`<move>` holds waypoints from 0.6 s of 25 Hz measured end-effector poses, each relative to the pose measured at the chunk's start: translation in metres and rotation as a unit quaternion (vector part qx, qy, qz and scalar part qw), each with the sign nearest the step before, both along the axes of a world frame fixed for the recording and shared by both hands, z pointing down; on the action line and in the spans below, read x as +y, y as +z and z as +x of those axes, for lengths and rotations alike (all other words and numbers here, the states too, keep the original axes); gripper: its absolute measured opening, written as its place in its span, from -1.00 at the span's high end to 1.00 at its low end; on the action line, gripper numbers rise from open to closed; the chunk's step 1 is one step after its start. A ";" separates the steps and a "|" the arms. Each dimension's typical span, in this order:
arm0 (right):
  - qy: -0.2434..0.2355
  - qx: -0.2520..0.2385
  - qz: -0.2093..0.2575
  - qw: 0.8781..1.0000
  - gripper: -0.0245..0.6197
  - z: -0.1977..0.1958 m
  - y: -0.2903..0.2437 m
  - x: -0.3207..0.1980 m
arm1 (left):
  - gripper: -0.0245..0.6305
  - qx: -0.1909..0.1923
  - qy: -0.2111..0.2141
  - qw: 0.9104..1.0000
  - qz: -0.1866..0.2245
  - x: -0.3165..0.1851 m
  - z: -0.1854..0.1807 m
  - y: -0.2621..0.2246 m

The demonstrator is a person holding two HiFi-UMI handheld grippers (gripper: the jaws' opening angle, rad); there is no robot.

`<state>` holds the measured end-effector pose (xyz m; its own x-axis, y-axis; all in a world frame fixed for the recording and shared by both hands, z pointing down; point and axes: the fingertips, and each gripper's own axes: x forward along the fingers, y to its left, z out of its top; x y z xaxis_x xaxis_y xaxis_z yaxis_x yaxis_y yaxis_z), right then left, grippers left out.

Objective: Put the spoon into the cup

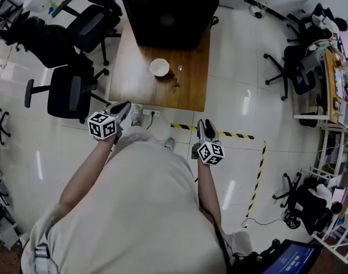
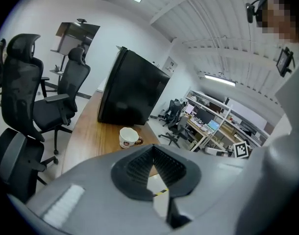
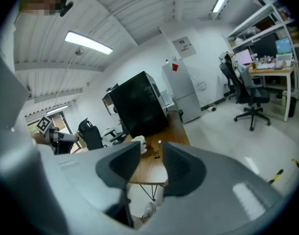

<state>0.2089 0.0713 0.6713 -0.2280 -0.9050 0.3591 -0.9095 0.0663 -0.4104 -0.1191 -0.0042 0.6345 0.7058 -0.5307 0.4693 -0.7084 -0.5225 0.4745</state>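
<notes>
On the brown wooden worktop (image 1: 134, 84), the small metal spoon (image 1: 178, 75) lies flat just right of the white ceramic cup (image 1: 160, 67), outside it. Both grippers hang well short of the worktop, near the person's body. Right gripper (image 1: 203, 123) jaws are apart and empty; left gripper (image 1: 126, 105) jaws are together at the tips and hold nothing. Judged step: reaching for the spoon. Next comes closing in and pinching the thin handle.

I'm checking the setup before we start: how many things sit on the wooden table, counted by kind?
Cup: 1
Spoon: 1
Large black box: 1
Total: 3
</notes>
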 end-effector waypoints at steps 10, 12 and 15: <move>0.019 0.028 -0.036 0.999 0.50 -0.074 0.001 -0.090 | 0.93 -0.009 0.129 0.992 0.007 -0.104 -0.013 0.012; 0.020 0.041 -0.045 0.998 0.50 -0.084 0.001 -0.103 | 0.93 -0.005 0.147 0.989 0.005 -0.117 -0.014 0.015; 0.027 0.058 -0.055 0.996 0.50 -0.094 0.002 -0.119 | 0.93 -0.001 0.175 0.985 -0.004 -0.131 -0.016 0.022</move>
